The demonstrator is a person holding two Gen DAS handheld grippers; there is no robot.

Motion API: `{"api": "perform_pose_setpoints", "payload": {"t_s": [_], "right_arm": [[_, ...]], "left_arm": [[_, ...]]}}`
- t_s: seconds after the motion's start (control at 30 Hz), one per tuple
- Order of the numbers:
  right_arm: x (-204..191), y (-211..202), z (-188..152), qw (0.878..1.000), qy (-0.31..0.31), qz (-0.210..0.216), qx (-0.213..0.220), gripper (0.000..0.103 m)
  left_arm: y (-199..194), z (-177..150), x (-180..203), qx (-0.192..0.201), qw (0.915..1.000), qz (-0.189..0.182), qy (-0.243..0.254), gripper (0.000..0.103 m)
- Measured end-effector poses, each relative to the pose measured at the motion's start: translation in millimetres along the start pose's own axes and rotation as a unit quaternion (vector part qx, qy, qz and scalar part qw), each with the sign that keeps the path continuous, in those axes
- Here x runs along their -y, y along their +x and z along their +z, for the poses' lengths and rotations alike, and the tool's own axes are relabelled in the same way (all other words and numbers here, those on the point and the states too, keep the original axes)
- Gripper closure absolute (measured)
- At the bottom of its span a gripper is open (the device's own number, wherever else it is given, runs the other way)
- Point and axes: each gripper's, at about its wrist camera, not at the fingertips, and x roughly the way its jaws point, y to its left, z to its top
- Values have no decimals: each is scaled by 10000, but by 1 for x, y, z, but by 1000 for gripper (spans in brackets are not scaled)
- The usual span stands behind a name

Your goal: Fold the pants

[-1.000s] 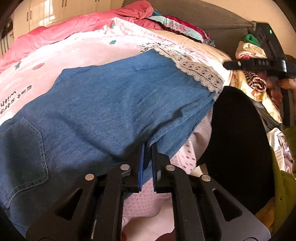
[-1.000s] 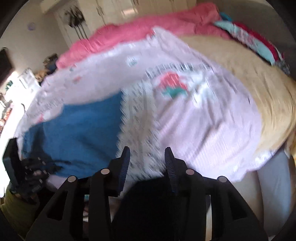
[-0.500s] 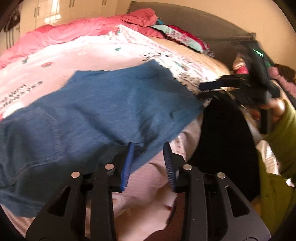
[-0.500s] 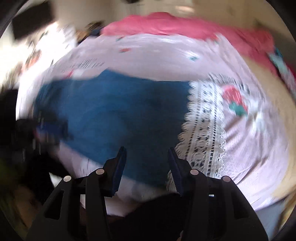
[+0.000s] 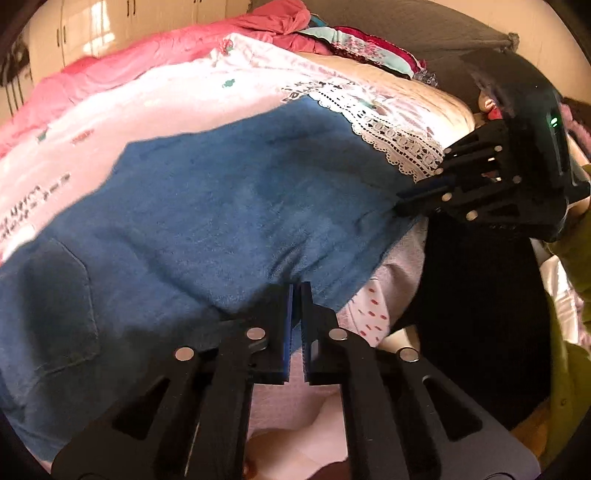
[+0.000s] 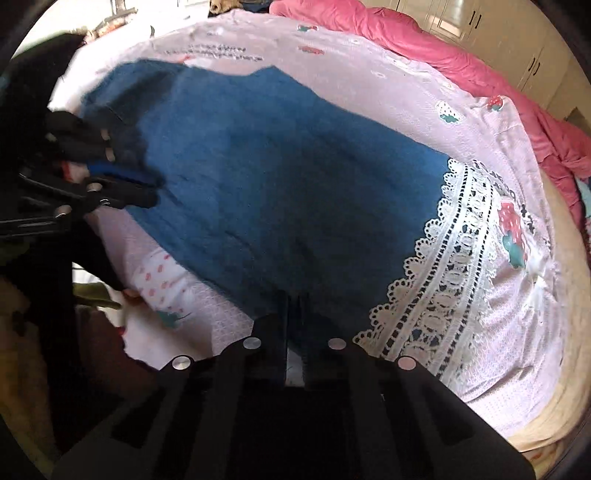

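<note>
Both of our tools have just closed: the left hand-held gripper (image 5: 295, 291) and right hand-held gripper (image 6: 294, 301) now pinch the near edge of the pants (image 5: 221, 206) on the bed (image 6: 369, 62), ready to fold.

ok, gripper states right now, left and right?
Left gripper: just closed, shut on the near edge of the jeans.
Right gripper: just closed, shut on the jeans' edge.

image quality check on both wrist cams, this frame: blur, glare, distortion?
Left wrist view: mostly sharp, pocket stitching on the blue pants legible; window glare blows out the cupboards top left; strong fisheye bending. Right wrist view: softer, the left hand-held gripper smeared at the frame's left edge, lace trim crisp; dark vignette corners.
</note>
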Motion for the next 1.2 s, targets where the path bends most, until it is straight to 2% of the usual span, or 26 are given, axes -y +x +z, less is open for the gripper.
{"api": "perform_pose_setpoints", "payload": {"t_s": [0.13, 0.37, 0.4, 0.43, 0.47, 0.5, 0.57, 0.63, 0.7, 0.8, 0.87, 0.93, 1.0, 1.03, 1.1, 1.2], "right_arm": [[2, -14, -10, 9999, 24, 118, 22, 100], [0, 4, -16, 9989, 285, 306, -225, 96], [0, 2, -15, 9987, 331, 332, -224, 94], [0, -3, -15, 9981, 410, 412, -201, 89], [1, -10, -14, 9976, 466, 493, -123, 88], [2, -19, -11, 9975, 476, 514, 49, 87], [5, -34, -7, 9964, 520, 556, 364, 79], [9, -42, 4, 9942, 632, 552, 676, 66], [11, -38, 14, 9939, 652, 504, 727, 66], [17, -23, 29, 9927, 817, 500, 728, 66], [22, -12, 37, 9920, 943, 464, 698, 64], [27, -3, 42, 9911, 1075, 426, 659, 62], [36, 6, 45, 9890, 1292, 415, 594, 62], [42, 11, 45, 9880, 1407, 392, 513, 59], [45, 21, 41, 9873, 1516, 331, 353, 57], [48, 27, 37, 9858, 1628, 345, 230, 57]], "left_arm": [[-11, -4, -1, 50, 9993, -381, -38, 103], [-1, -10, -7, -172, 9989, -376, -198, 103], [-8, -10, -11, -109, 9985, -424, -325, 100], [-15, -11, -15, -26, 9981, -439, -437, 92], [-26, -11, -20, 113, 9976, -393, -567, 86], [-37, -10, -26, 238, 9969, -284, -692, 76], [-67, -13, -48, 588, 9930, 109, -1016, 69], [-93, -18, -71, 868, 9846, 654, -1369, 64], [-115, -24, -93, 1068, 9704, 1340, -1704, 58], [-137, -42, -140, 1058, 9359, 2185, -2554, 50], [-137, -52, -162, 919, 9189, 2441, -2959, 46], [-131, -62, -186, 757, 9062, 2345, -3436, 43], [-118, -66, -199, 671, 8993, 2131, -3759, 43], [-112, -65, -202, 671, 8997, 2030, -3806, 47], [-102, -60, -204, 678, 9070, 1840, -3728, 73], [-105, -52, -201, 759, 9093, 1987, -3578, 77]]}}
